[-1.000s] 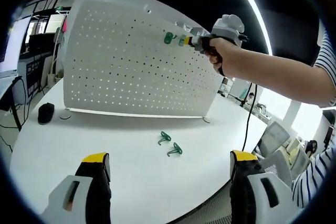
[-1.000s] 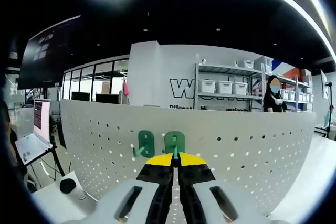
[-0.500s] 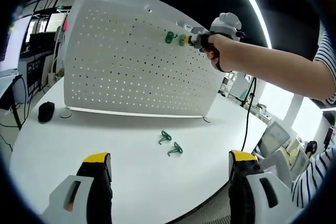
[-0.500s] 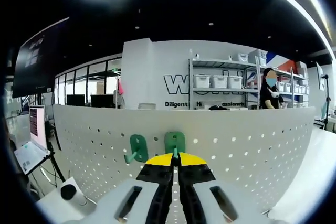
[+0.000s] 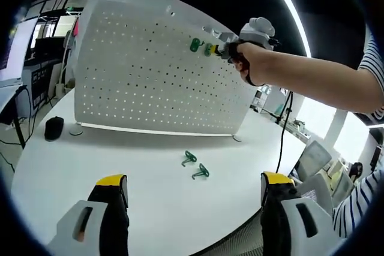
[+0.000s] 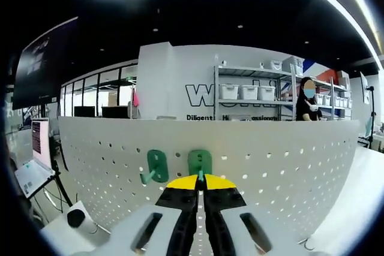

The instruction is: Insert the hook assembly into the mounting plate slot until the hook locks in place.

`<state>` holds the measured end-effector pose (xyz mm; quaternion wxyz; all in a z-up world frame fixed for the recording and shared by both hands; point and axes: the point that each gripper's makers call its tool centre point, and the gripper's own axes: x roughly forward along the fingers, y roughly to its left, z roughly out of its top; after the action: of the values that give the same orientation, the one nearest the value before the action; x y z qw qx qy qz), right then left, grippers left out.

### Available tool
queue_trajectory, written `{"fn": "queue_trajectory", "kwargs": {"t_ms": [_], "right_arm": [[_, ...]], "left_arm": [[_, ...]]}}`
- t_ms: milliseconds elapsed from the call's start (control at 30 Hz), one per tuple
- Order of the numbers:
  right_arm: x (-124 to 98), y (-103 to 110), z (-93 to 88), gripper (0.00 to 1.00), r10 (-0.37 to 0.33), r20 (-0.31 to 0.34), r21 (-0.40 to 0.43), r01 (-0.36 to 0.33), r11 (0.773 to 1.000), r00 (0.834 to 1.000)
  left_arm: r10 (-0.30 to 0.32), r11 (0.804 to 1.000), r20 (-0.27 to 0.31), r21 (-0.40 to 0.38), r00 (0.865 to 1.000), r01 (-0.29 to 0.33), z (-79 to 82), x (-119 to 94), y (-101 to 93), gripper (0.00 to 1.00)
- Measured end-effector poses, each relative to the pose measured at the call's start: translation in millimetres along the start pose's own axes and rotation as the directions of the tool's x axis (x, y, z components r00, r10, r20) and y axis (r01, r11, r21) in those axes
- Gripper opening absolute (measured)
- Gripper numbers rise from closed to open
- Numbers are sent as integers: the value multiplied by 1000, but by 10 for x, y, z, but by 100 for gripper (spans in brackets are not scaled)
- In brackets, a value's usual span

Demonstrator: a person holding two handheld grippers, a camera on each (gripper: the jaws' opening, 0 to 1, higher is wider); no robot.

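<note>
- In the right gripper view, my right gripper (image 6: 200,179) is pressing its yellow-tipped jaws together on a green hook (image 6: 199,162), the jaws closed with only the hook's stem between them
- That held hook is sitting flat against the white perforated mounting plate (image 6: 282,166), its green back plate touching the holes near the plate's top edge
- A second green hook (image 6: 156,165) is already hanging on the plate just beside the one I am gripping, its prong pointing down and away from it
- In the left gripper view, my right gripper (image 5: 231,48) is reaching in with my hand (image 5: 249,61) wrapped round it, high up on the mounting plate (image 5: 144,70), which is standing upright on the white worktop (image 5: 120,160)
- The two hooks on the plate are showing there as small green shapes, the hung one (image 5: 195,44) beside the held one (image 5: 208,48)
- My left gripper (image 5: 189,205) is hovering low over the worktop with its jaws spread wide and nothing between them
- Two spare green hooks are lying on the worktop in front of the plate, one (image 5: 189,158) just beside the other (image 5: 200,172), well apart from my left jaws
- A black mouse (image 5: 54,128) is resting on the worktop near the plate's far corner
- A person (image 6: 307,101) is standing by white shelving (image 6: 252,97) behind the plate
</note>
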<state>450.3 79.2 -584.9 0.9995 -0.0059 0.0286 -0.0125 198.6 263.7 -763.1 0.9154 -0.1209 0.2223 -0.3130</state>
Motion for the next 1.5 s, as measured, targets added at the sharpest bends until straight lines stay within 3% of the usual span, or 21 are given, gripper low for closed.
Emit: {"fn": "queue_trajectory", "kwargs": {"t_ms": [200,267,333,500,600,667,900,1133,1233,1367,1500], "right_arm": [[24,-19,-17,0,-7,-5,13,7,1000,1000],[36,-26,-19,0,1,-1,74,-1,997,1000],[39,-29,-17,0,1,-7,36,-1,999,1000],[38,-30,-31,0,4,-25,31,-3,1000,1000],[78,-59,-57,11,3,-43,44,-1,999,999],[67,-63,-49,13,13,-46,53,-10,999,999],[-134,-108,125,16,30,-21,41,-29,999,999],[-313,-194,183,18,30,-13,33,-30,999,999],[-412,-189,216,21,63,14,67,-64,996,998],[-532,-219,165,22,78,4,47,-78,996,997],[-690,-323,-1,26,78,-26,7,-78,997,997]], "left_arm": [[0,1000,-3,0,1000,0,-4,6,0,94],[2,1000,-3,-3,1000,-2,-4,7,4,94],[3,1000,-2,-1,1000,-3,-4,9,8,94],[1,1000,-2,5,1000,-1,-3,11,-2,94],[-1,1000,-2,2,1000,1,-7,13,-4,94],[0,1000,-2,2,1000,0,-8,14,2,94],[-2,1000,-4,18,1000,2,-12,6,-15,93],[-10,999,-17,42,1000,11,-37,0,-52,93],[-13,998,-12,60,1000,14,-26,-9,-75,93],[-23,994,-30,110,999,26,-55,0,-139,93],[-29,992,-44,125,999,35,-83,17,-153,94]]}}
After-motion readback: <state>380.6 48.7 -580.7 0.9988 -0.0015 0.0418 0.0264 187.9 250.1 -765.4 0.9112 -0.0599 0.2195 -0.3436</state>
